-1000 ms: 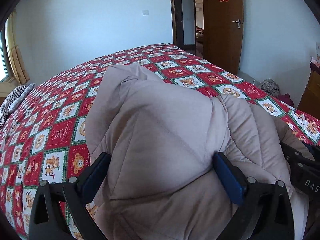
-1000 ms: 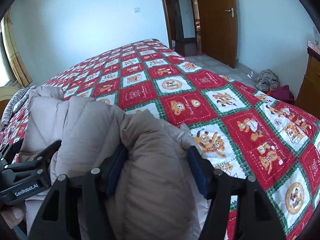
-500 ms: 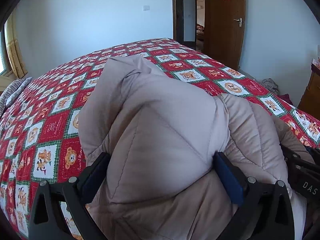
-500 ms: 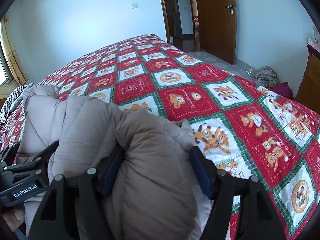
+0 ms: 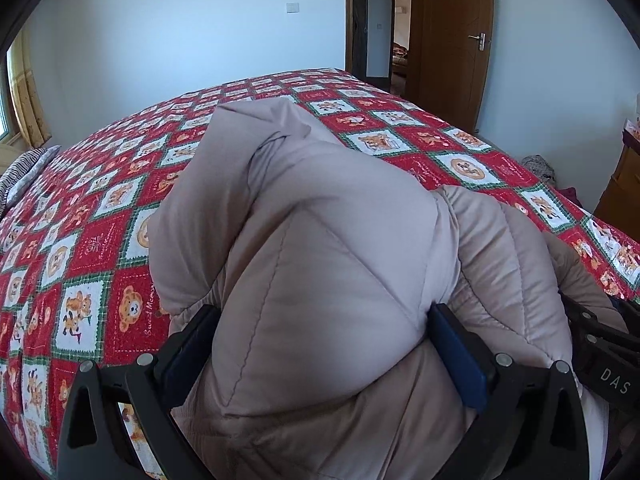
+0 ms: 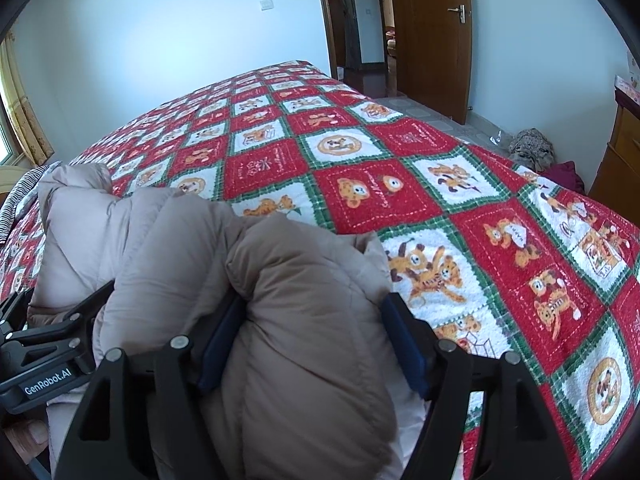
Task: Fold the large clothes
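Note:
A large beige quilted puffer coat (image 5: 304,248) is bunched up over the near part of a bed with a red, white and green bear-print quilt (image 5: 100,208). My left gripper (image 5: 324,344) is shut on a thick fold of the coat, which bulges between its blue pads (image 5: 456,352). My right gripper (image 6: 312,336) is shut on another thick fold of the same coat (image 6: 280,280). The left gripper's body shows at the lower left of the right wrist view (image 6: 44,344). Both grippers hold the coat side by side, lifted above the quilt.
The quilt (image 6: 400,168) stretches away to a white wall. A brown wooden door (image 6: 432,36) stands open at the far right. A pile of clothes (image 6: 532,148) lies on the floor beside a wooden cabinet (image 6: 620,152). A striped pillow (image 5: 24,168) lies far left.
Both grippers have carried the coat forward over the bed and a little higher. The coat's far end has lifted and bunched closer. Both grips are unchanged.

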{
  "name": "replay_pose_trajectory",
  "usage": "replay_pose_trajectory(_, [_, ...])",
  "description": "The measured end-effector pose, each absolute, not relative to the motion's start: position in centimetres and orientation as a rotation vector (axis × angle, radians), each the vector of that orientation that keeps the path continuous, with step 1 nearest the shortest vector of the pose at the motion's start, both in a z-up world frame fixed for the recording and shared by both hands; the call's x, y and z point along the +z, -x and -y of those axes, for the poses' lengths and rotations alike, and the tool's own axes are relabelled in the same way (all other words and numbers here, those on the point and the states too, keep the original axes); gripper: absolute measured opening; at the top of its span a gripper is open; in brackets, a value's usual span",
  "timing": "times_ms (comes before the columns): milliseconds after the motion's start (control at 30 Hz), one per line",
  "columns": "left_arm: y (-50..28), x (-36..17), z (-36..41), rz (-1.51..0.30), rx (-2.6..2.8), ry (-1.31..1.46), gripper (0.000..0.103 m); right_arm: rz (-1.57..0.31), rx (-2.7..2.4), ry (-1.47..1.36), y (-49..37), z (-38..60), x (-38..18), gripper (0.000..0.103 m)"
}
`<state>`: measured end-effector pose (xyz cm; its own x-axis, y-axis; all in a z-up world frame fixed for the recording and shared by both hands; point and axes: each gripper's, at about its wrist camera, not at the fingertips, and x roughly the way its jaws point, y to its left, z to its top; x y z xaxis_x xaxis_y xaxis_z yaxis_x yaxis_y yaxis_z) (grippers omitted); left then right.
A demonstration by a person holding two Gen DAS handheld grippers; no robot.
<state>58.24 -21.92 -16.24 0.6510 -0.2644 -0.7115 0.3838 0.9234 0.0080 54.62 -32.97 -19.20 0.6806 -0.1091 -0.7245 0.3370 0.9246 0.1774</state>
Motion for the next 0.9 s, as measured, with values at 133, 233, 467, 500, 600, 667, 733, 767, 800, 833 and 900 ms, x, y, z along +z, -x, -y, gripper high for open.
replay_pose_trajectory(133, [-58.4, -16.5, 21.9, -0.792, -0.375, -0.156, 0.102, -0.797, -0.251, -0.32, -55.0, 33.1, -19.5, 0.074])
replay_pose_trajectory(233, [-58.7, -16.6, 22.0, -0.806, -0.381, -0.15, 0.102, -0.803, -0.25, -0.328, -55.0, 33.2, -19.6, 0.075])
replay_pose_trajectory(467, [-58.8, -16.8, 21.9, -0.813, -0.383, -0.145, 0.102, -0.812, -0.248, -0.337, -55.2, 33.2, -19.8, 0.076])
replay_pose_trajectory(500, [-58.8, -16.8, 21.9, -0.812, -0.381, -0.146, 0.102, -0.814, -0.248, -0.338, -55.2, 33.3, -19.8, 0.077])
replay_pose_trajectory(600, [-58.7, -16.8, 21.9, -0.81, -0.378, -0.149, 0.102, -0.817, -0.249, -0.342, -55.2, 33.3, -19.9, 0.078])
replay_pose_trajectory(667, [-58.7, -16.8, 21.9, -0.808, -0.376, -0.15, 0.102, -0.82, -0.25, -0.347, -55.2, 33.4, -20.0, 0.079])
replay_pose_trajectory(733, [-58.6, -16.8, 22.0, -0.805, -0.372, -0.155, 0.102, -0.824, -0.249, -0.354, -55.2, 33.5, -20.1, 0.081])
replay_pose_trajectory(767, [-58.6, -16.7, 22.0, -0.803, -0.37, -0.156, 0.102, -0.826, -0.247, -0.36, -55.3, 33.6, -20.2, 0.082])
replay_pose_trajectory(800, [-58.5, -16.6, 22.1, -0.801, -0.368, -0.158, 0.102, -0.829, -0.244, -0.367, -55.3, 33.7, -20.2, 0.083])
replay_pose_trajectory(833, [-58.5, -16.5, 22.1, -0.803, -0.363, -0.163, 0.102, -0.833, -0.24, -0.376, -55.3, 33.9, -20.3, 0.084])
replay_pose_trajectory(900, [-57.9, -15.7, 21.9, -0.807, -0.339, -0.188, 0.102, -0.846, -0.228, -0.394, -55.4, 34.1, -20.6, 0.087])
